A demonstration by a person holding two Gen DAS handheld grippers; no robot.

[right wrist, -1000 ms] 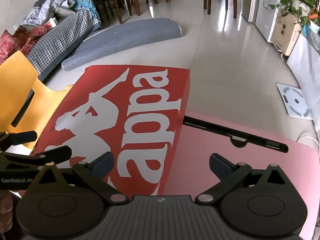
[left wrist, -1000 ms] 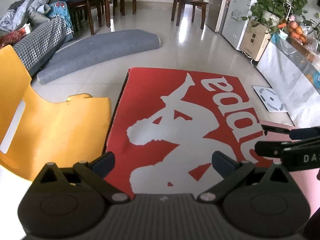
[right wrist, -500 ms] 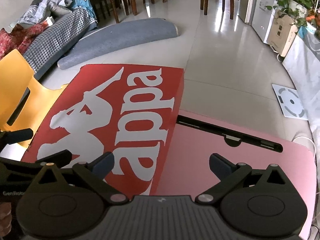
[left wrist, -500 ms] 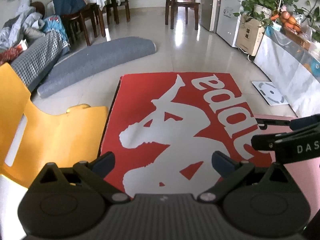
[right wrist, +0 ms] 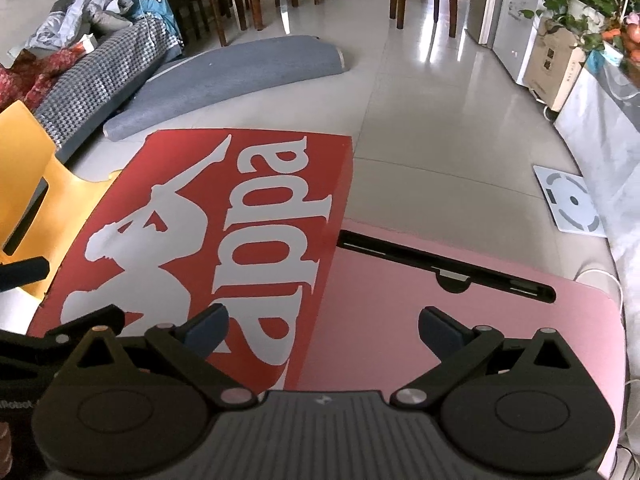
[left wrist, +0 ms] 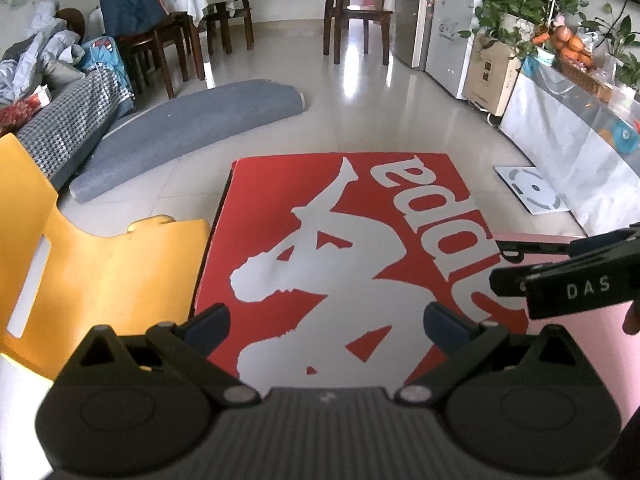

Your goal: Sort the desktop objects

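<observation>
Red box (left wrist: 344, 264) with a white seated-figure logo and letters "appa" lies flat just beyond both grippers, beside a pink tabletop (right wrist: 460, 320). Left gripper (left wrist: 326, 320) and right gripper (right wrist: 322, 322) hover side by side, jaws spread wide, empty; "DAS" shows on the right one. Yellow chair (left wrist: 80, 264) left; tiled floor (right wrist: 440, 120), grey mat (left wrist: 192, 132) far.

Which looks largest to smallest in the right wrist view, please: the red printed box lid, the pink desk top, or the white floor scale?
1. Red printed box lid
2. Pink desk top, close to the lid; nearness makes this unsure
3. White floor scale, smallest
</observation>
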